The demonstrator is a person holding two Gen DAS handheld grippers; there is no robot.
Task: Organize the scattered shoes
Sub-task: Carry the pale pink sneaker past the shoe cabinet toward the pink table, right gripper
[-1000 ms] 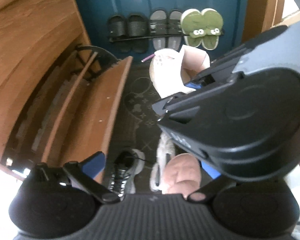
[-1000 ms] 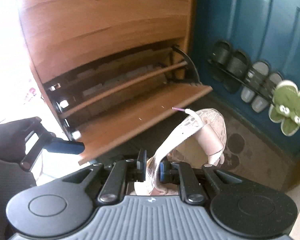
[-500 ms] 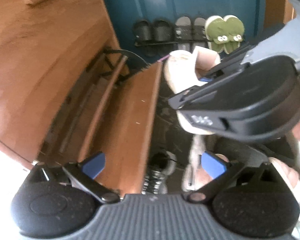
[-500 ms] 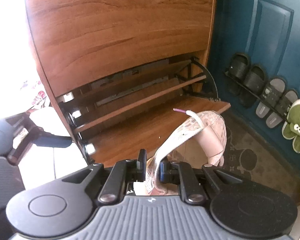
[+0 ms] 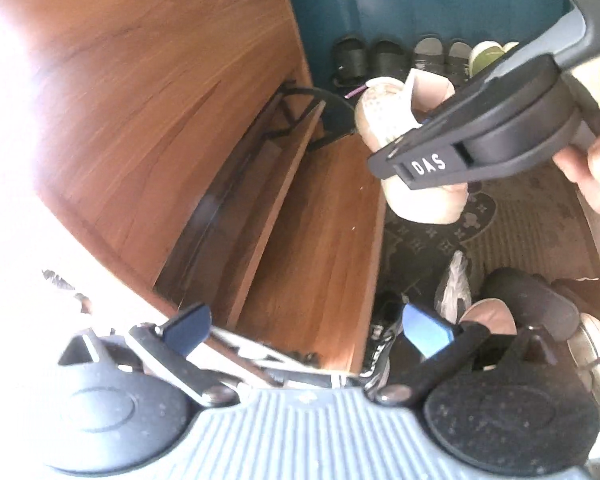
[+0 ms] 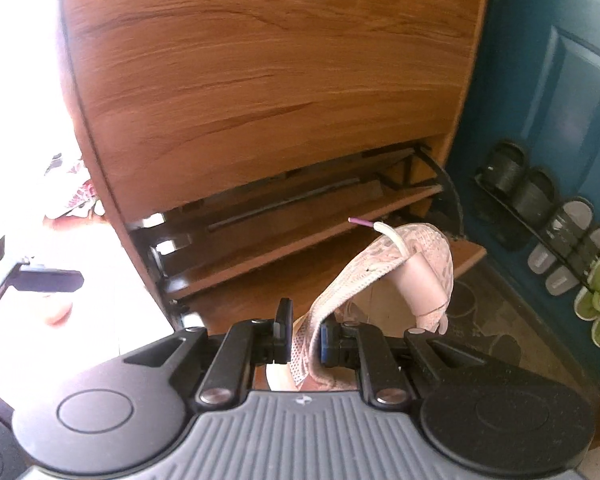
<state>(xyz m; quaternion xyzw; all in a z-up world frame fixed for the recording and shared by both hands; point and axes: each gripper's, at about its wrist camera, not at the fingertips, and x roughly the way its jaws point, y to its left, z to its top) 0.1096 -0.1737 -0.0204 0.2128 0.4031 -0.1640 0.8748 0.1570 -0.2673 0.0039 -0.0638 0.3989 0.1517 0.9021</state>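
Pink mesh of the sneaker (image 6: 384,276) is pinched between the right gripper (image 6: 305,334) pads, the shoe held above the cabinet's open wooden flap (image 6: 300,284). The left gripper (image 5: 304,328) is spread wide and empty.

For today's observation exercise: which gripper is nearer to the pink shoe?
Right. The right gripper is shut on the pink shoe, pinching its upper. The left gripper is open and empty, apart from the shoe.

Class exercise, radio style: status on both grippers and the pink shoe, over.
Right gripper shut on pink shoe, held above open shoe-cabinet flap. Left gripper open, empty. Nothing blocking the flap.
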